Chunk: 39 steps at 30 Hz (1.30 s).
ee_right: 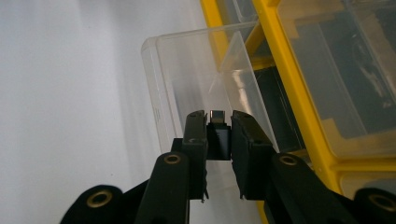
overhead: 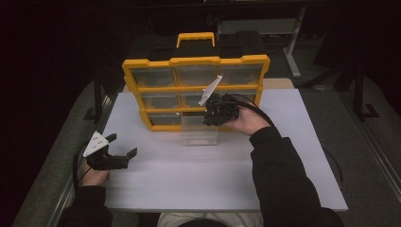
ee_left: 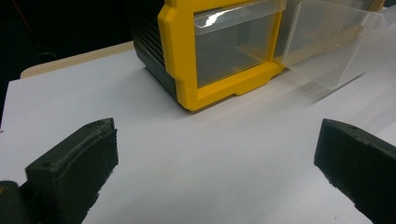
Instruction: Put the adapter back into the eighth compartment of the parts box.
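A yellow organizer with clear drawers stands at the back of the white table. One clear drawer is pulled out of its bottom row onto the table. My right gripper hovers over that drawer, tilted down. In the right gripper view it is shut on a small black part with a silver end. My left gripper rests low at the table's left, open and holding nothing. Its fingers stand wide apart, facing the organizer and the drawer.
The white tabletop spreads in front of the organizer. A sleeve crosses its right half. A table leg stands behind on the right. The surroundings are dark.
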### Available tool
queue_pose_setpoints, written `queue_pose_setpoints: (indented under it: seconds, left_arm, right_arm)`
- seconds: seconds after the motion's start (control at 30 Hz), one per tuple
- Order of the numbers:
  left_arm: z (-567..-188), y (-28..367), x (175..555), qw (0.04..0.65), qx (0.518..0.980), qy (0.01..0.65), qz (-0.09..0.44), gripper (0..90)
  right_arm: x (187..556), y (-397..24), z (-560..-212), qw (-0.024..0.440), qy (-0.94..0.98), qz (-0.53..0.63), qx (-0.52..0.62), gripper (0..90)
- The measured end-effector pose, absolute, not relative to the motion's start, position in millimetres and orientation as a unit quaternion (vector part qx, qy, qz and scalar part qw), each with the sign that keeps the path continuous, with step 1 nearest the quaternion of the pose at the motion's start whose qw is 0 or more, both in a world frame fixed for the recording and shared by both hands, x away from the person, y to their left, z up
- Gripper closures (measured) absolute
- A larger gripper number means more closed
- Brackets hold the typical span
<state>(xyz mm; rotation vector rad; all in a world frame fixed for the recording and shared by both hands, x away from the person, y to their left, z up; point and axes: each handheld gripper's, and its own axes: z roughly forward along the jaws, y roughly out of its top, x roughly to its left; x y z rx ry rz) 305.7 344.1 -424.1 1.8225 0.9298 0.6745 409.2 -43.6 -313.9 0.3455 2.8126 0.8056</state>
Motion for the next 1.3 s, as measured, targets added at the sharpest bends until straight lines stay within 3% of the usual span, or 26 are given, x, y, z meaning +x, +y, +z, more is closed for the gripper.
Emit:
queue_pose_setpoints:
  seconds: [0.83,1.3]
  left_arm:
    - [-425,344,307,0.471,0.747,0.38,0.275,0.0]
    - [-425,344,307,0.471,0.748,0.379,0.274,0.0]
  right_arm:
    - [417,-30,-346,0.08,0.955,0.26,0.113,74.9]
    - [418,-32,-345,0.078,0.953,0.27,0.118,72.4]
